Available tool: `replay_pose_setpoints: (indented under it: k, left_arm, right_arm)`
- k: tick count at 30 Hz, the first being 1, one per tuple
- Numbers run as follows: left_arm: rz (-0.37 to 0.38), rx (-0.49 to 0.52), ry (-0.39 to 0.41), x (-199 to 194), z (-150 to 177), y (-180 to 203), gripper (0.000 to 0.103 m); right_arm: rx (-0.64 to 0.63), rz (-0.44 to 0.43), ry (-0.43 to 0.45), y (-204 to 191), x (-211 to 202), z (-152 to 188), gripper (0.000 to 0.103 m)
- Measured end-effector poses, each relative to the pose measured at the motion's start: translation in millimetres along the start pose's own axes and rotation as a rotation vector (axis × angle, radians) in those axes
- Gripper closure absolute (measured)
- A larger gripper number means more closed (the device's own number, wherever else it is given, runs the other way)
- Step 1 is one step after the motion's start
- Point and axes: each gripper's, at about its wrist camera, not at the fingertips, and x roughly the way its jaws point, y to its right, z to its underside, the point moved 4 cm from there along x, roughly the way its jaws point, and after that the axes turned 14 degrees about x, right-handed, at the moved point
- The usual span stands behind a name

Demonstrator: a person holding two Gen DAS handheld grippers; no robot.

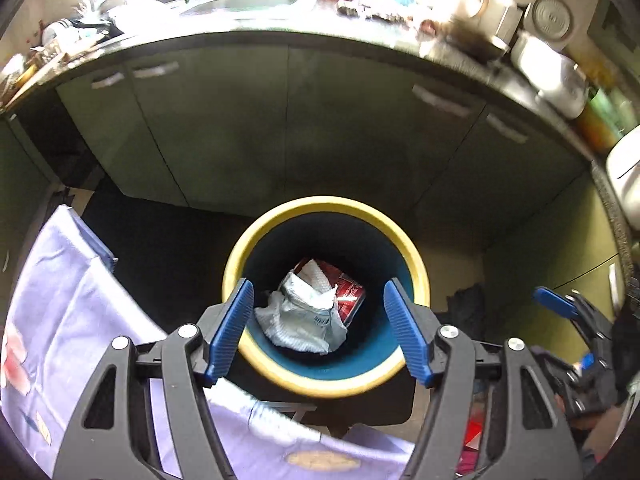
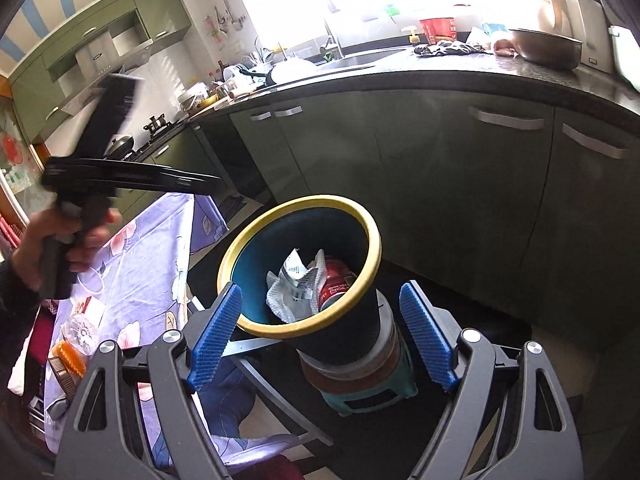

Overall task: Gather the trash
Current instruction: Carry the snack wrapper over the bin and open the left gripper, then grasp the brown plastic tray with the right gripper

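Note:
A blue bin with a yellow rim (image 1: 325,205) stands on the floor before green cabinets; it also shows in the right wrist view (image 2: 362,222). Inside lie crumpled white paper (image 1: 296,330), a silvery wrapper (image 2: 296,276) and a red can (image 2: 338,282), which also shows in the left wrist view (image 1: 350,292). My left gripper (image 1: 320,330) is open and empty above the bin's mouth. My right gripper (image 2: 322,334) is open and empty, just in front of the bin. The left gripper's body, held by a hand, shows at the left of the right wrist view (image 2: 120,176).
A table with a lilac flowered cloth (image 2: 140,248) stands left of the bin, carrying a clear plastic piece (image 2: 80,330), an orange item (image 2: 70,356) and a red-white pack (image 2: 86,306). A dark counter (image 2: 460,68) with sink, bowl and cups runs behind.

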Motion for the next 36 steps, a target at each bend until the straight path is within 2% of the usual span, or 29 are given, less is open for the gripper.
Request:
replay_pose_setpoints:
  k: [6,10,15,20,23,26,30,32,34,36]
  left_arm:
    - [-0.042,-0.091,0.169,-98.2,48.7,-19.8,0.028]
    - [-0.092,-0.155,0.230,-145.6,91.3,-30.8,0.026]
    - [-0.176,-0.307,0.288,-200.9,170.1,-51.6,0.021]
    - [-0.347,-0.447,0.326,-251.6,260.2,-69.5,0.016]
    - [-0.402,-0.532,0.344,-270.2,303.0,-77.7,0.015]
    - [-0.432,-0.609,0.355,-282.5,346.1,-81.7,0.015]
    - [-0.451,-0.680,0.373,-292.5,385.1,-86.6,0.015]
    - [-0.447,-0.709,0.388,-296.0,400.0,-87.2,0.015]
    - [-0.447,-0.732,0.396,-296.9,413.3,-87.1,0.015]
    - [-0.454,-0.745,0.398,-297.1,422.9,-87.8,0.015]
  right_arm:
    - [-0.029,-0.031,-0.043,-19.3,16.9,6.0,0.022]
    - [-0.089,-0.057,-0.079,-47.4,25.8,14.5,0.022]
    - [-0.203,-0.118,-0.141,-100.1,36.0,38.6,0.022]
    - [-0.381,-0.254,-0.252,-180.4,46.4,86.8,0.022]
    - [-0.484,-0.363,-0.293,-228.8,43.3,119.1,0.023]
    - [-0.576,-0.438,-0.306,-270.8,38.5,149.6,0.031]
    - [-0.666,-0.539,-0.358,-317.6,30.9,195.1,0.051]
    - [-0.738,-0.543,-0.364,-333.7,29.9,217.8,0.057]
    - [-0.801,-0.536,-0.359,-347.6,31.2,238.6,0.071]
    - [-0.852,-0.517,-0.341,-358.4,34.2,254.8,0.077]
